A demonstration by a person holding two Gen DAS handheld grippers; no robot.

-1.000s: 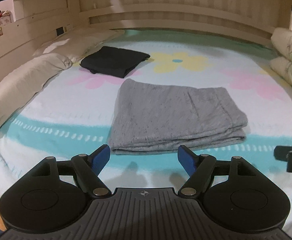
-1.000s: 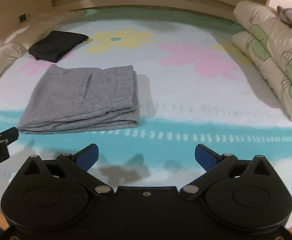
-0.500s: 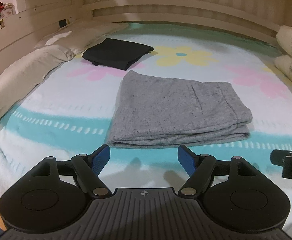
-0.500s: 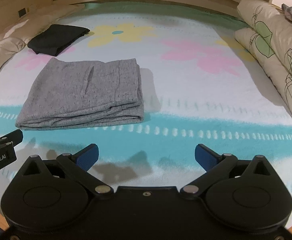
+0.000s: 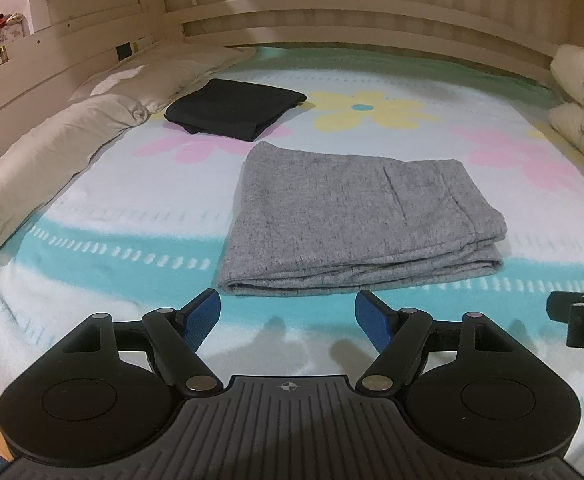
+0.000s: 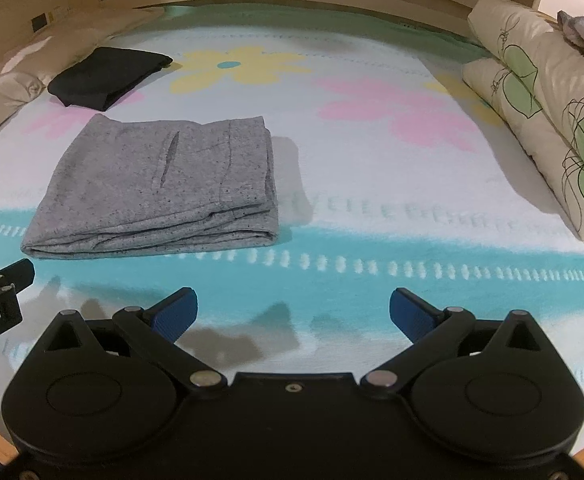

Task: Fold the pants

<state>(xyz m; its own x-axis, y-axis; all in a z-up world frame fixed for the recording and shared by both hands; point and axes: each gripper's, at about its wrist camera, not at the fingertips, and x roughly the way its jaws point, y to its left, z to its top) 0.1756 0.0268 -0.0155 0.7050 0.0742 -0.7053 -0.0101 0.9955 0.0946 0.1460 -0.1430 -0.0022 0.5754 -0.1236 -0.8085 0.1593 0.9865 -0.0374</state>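
The soft, limp grey pants (image 5: 356, 216), folded on the bed (image 5: 131, 216), are best pinched at a corner; both the left gripper (image 5: 287, 320) and right gripper (image 6: 292, 312) are spread empty.

Likely home bedroom: bed (image 5: 139, 216), pillows (image 6: 540, 92), wooden headboard (image 5: 332, 12).

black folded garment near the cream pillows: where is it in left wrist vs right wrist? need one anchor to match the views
Left wrist: the black folded cloth garment lies upper centre-left, beyond the folded grey knit pants.
Right wrist: it lies upper left, beyond and left of the pants.
Shared landmark: the yellow flower printed on the bedspread, just right of the garment in both.
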